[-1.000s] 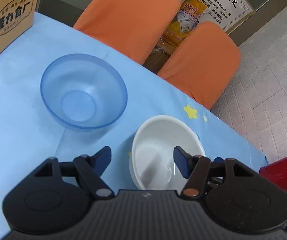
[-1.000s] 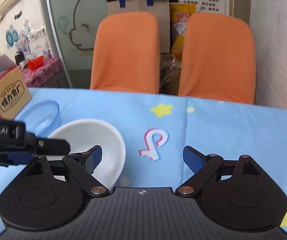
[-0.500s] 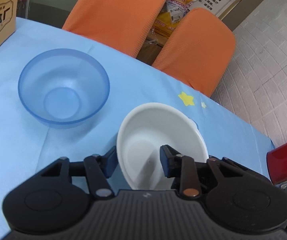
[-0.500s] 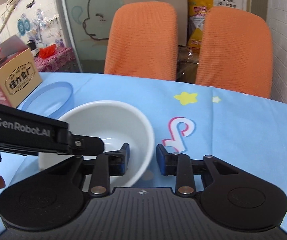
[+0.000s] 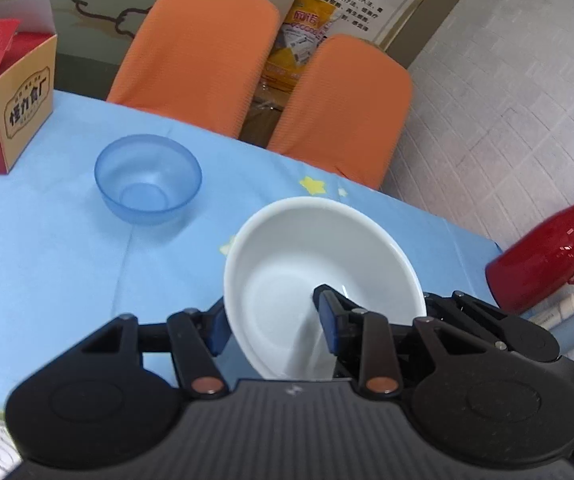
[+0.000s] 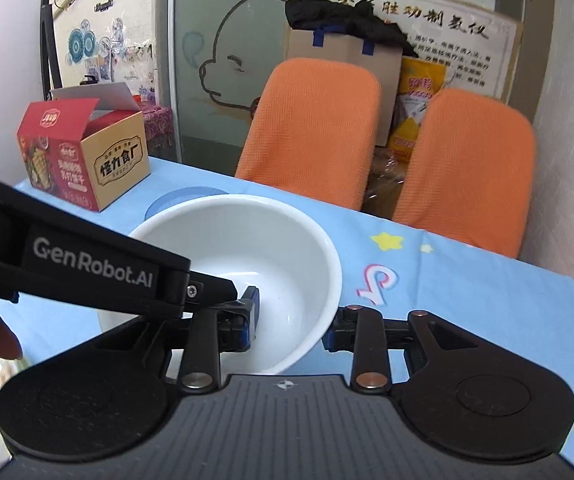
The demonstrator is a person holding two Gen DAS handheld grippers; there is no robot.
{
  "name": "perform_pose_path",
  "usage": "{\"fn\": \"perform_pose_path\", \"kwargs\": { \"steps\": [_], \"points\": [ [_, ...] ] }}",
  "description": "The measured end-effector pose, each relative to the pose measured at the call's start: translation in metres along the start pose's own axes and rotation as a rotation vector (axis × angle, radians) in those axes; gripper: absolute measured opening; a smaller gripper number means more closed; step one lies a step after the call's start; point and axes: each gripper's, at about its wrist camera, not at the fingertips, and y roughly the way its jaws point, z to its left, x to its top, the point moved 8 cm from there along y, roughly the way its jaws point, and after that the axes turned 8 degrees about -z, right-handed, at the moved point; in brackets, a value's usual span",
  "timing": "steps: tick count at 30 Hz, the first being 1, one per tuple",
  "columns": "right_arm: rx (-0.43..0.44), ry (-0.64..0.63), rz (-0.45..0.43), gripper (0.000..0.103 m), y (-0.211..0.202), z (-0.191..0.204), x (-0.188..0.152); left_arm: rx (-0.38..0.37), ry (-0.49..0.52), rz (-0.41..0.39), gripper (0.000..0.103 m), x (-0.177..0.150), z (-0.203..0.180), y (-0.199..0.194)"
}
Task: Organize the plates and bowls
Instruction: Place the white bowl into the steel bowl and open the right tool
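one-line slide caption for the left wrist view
Left gripper clamps the round white ceramic bowl's rim, translucent blue plastic bowl beyond on the tablecloth.

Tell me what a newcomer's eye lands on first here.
The white bowl, tilted at centre, with the left gripper and right gripper each clamped on its rim. Behind it on the blue star-print tablecloth sits a translucent blue bowl, before two orange chairs.

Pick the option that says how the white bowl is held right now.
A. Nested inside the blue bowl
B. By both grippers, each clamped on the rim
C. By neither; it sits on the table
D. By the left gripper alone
B: the left gripper and the right gripper each have one finger inside the white bowl and one outside its wall.
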Motion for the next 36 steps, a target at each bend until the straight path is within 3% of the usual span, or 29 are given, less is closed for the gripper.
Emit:
{"fn": "perform_pose_path", "kwargs": {
  "steps": [10,16,22,24,27,30,36],
  "points": [
    [-0.097,0.038,0.073,0.062,-0.067,0.016,-0.068,-0.088,0.046,0.079,0.030,-0.092,-0.025,-0.042],
    [-0.113,0.049,0.068,0.063,-0.083,0.029,-0.089,-0.093,0.084,0.098,0.030,-0.120,-0.026,-0.054],
    [-0.100,0.052,0.056,0.063,-0.085,0.031,-0.094,-0.090,0.092,0.098,0.031,-0.126,-0.022,-0.058],
    [-0.113,0.062,0.032,0.069,-0.090,0.029,-0.093,-0.078,0.114,0.084,0.034,-0.125,-0.021,-0.060],
    [-0.132,0.084,0.000,0.081,-0.096,0.022,-0.089,-0.080,0.118,0.071,0.054,-0.119,-0.019,-0.066],
    [-0.151,0.112,-0.028,0.094,-0.104,0.014,-0.086,-0.102,0.114,0.060,0.056,-0.111,-0.019,-0.076],
    [-0.159,0.142,-0.070,0.103,-0.116,0.009,-0.081,-0.119,0.115,0.005,0.061,-0.098,-0.013,-0.100]
  ]
}}
